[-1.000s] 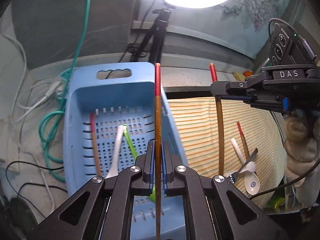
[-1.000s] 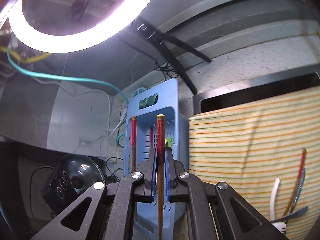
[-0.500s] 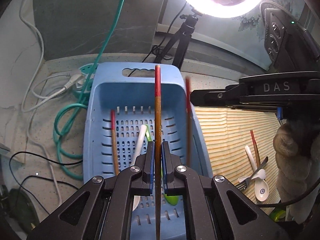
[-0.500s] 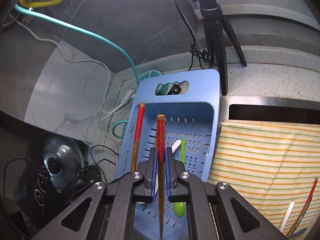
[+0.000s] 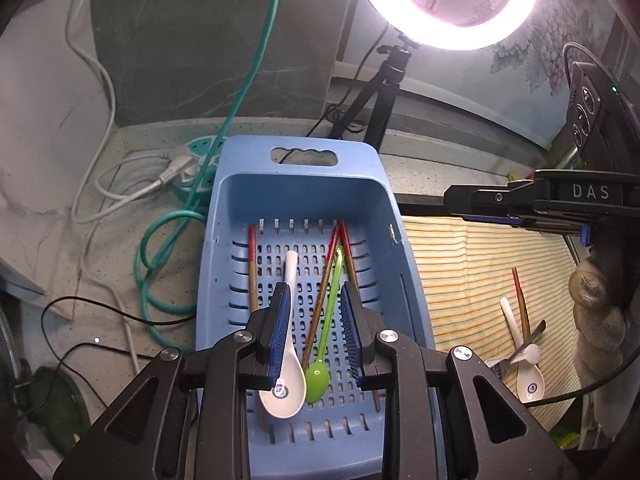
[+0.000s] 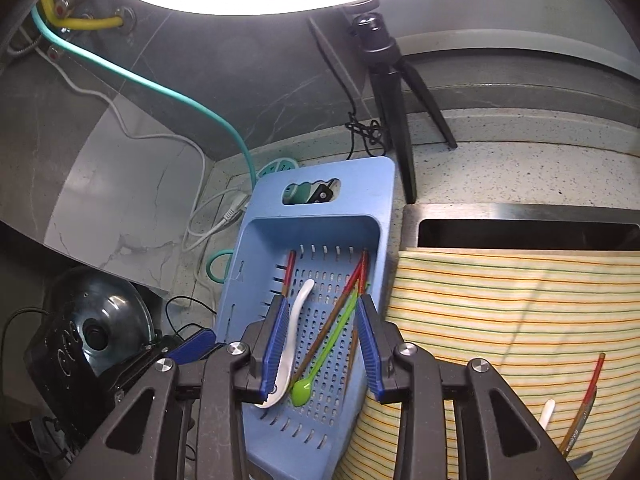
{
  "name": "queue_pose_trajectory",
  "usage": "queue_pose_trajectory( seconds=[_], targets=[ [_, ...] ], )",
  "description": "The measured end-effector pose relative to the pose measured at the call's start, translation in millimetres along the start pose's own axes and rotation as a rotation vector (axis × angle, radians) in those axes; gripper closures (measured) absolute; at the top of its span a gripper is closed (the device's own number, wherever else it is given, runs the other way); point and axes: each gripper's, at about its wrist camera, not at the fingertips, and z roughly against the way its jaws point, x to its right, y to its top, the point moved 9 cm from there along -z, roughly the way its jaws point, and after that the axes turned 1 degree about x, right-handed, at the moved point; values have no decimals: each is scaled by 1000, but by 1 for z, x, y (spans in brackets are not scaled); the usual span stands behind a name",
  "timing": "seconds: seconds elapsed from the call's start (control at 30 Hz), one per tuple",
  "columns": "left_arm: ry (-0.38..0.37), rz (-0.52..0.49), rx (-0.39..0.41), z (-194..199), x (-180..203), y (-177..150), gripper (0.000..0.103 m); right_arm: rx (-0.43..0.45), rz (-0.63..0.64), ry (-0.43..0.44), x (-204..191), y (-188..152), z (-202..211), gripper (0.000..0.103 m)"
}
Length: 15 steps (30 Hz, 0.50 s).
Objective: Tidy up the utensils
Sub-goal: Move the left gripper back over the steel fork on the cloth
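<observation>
I have the blue basket (image 5: 308, 184) under both grippers, and it holds three red-tipped chopsticks: one (image 5: 252, 264) along its 9 o'clock side and a pair (image 5: 340, 256) meeting at their red tips toward 1 o'clock, with a white spoon (image 5: 286, 360) and a green spoon (image 5: 324, 344) lying between them, bowls toward me. My left gripper (image 5: 318, 332) has just been opening and stands parted with nothing between its blue pads; the chopsticks lie below on the perforated floor. My right gripper (image 6: 324, 344) has likewise just been opening and holds nothing, its jaws spread over the same pile. So I judge this drop done and a good share of the sorting finished. What is left sits on the striped cloth (image 5: 472, 264) at about 4 o'clock from the basket: another red-tipped chopstick (image 5: 520, 304), a second white spoon (image 5: 520, 360) and a dark metal utensil (image 5: 530, 334) crossing it, all touching in a small heap. For room, the basket's 3 o'clock wall stands just beside the cloth edge, so I have to lift clear of that rim before swinging across. Cables (image 5: 160, 256) crowd the counter at 9 o'clock, and a tripod (image 5: 384, 92) stands beyond the handle at 12 o'clock; the cloth side looks open.
</observation>
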Motion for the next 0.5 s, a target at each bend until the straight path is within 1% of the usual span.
queue_pose_trajectory(
  seconds=[0.13,0.3,0.5],
  targets=[
    [23,-55,22,12,19,-2,79,27,28,-6,6,-2,15,71],
    [40,-130,59,28,51,-5,79,86,89,-37,16,-4,43,71],
    [36,-199,88,40,92,-6,79,169,150,-76,36,-7,82,70]
  ],
)
